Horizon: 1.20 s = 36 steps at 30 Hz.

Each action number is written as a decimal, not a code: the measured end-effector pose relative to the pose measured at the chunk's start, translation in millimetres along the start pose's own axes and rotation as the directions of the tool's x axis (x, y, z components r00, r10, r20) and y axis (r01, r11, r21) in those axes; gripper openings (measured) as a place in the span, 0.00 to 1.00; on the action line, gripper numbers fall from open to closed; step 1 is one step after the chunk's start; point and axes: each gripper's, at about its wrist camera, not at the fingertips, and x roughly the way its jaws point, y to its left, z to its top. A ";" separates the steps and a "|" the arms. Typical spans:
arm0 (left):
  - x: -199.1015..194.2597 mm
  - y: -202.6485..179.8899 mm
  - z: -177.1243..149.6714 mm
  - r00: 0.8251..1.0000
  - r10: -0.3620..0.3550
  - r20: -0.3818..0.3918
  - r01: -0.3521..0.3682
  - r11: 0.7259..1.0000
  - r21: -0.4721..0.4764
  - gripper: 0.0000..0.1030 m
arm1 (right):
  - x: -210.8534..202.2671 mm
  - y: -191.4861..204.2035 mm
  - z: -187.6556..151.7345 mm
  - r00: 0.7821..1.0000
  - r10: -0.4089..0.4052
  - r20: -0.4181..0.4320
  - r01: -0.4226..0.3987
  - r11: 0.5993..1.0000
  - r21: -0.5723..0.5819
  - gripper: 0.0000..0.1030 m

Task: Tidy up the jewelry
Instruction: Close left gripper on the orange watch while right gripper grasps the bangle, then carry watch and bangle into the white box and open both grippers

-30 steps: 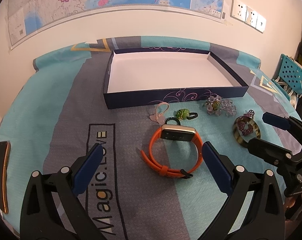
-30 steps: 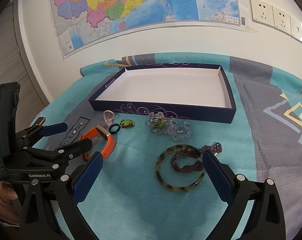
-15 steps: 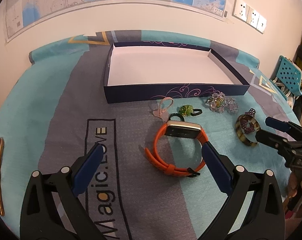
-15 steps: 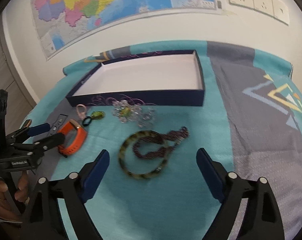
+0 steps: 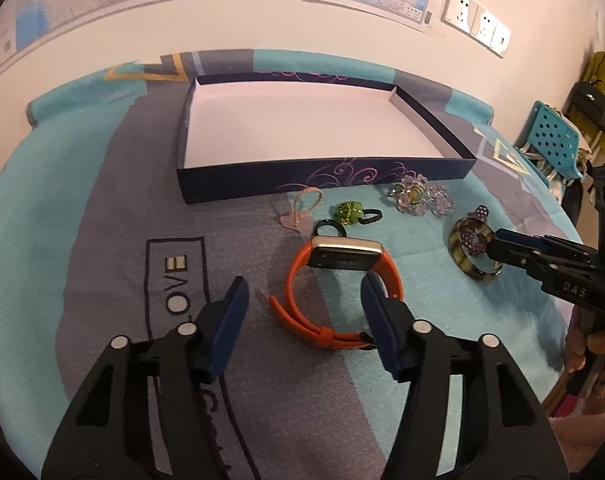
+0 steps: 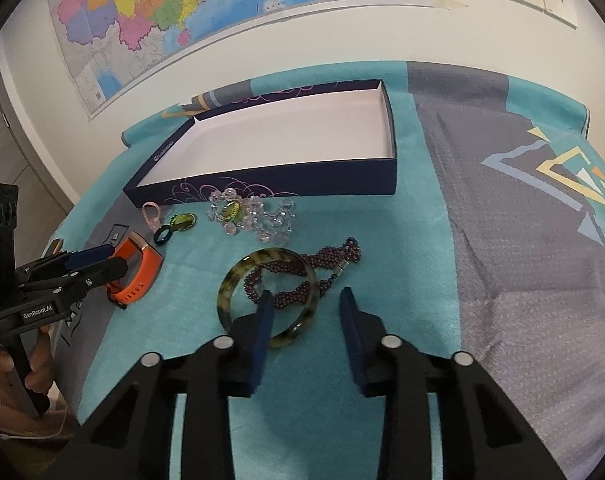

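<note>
Black tongs (image 5: 302, 308), blue pads (image 6: 262, 328), silver screws, white "GenRobot.AI" lettering

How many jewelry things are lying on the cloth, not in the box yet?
7: pink charm, dark ring, green bead tie, crystal cluster, orange watch, tortoiseshell bangle, purple bead bracelet lying across it.

"GenRobot.AI" stands on the left gripper (image 6: 98, 262); "DAS" on the right gripper (image 5: 496, 246); "OVE" (partly hidden) on the cloth (image 5: 102, 208).
</note>
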 end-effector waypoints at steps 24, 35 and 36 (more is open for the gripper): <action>1.7 4.3 8.2 0.999 -0.008 -0.039 0.009 0.999 0.041 0.09 | -22.4 1.7 13.7 0.998 0.015 0.058 -0.011 0.998 -0.068 0.05; 0.3 7.3 4.5 0.998 -0.014 -0.060 0.018 0.997 0.074 0.20 | -24.6 13.8 26.7 0.995 0.051 0.084 -0.041 0.993 -0.111 0.05; 0.6 6.4 4.5 0.998 -0.020 -0.062 0.025 0.996 0.084 0.28 | -23.7 14.4 27.2 0.995 0.054 0.083 -0.044 0.993 -0.112 0.05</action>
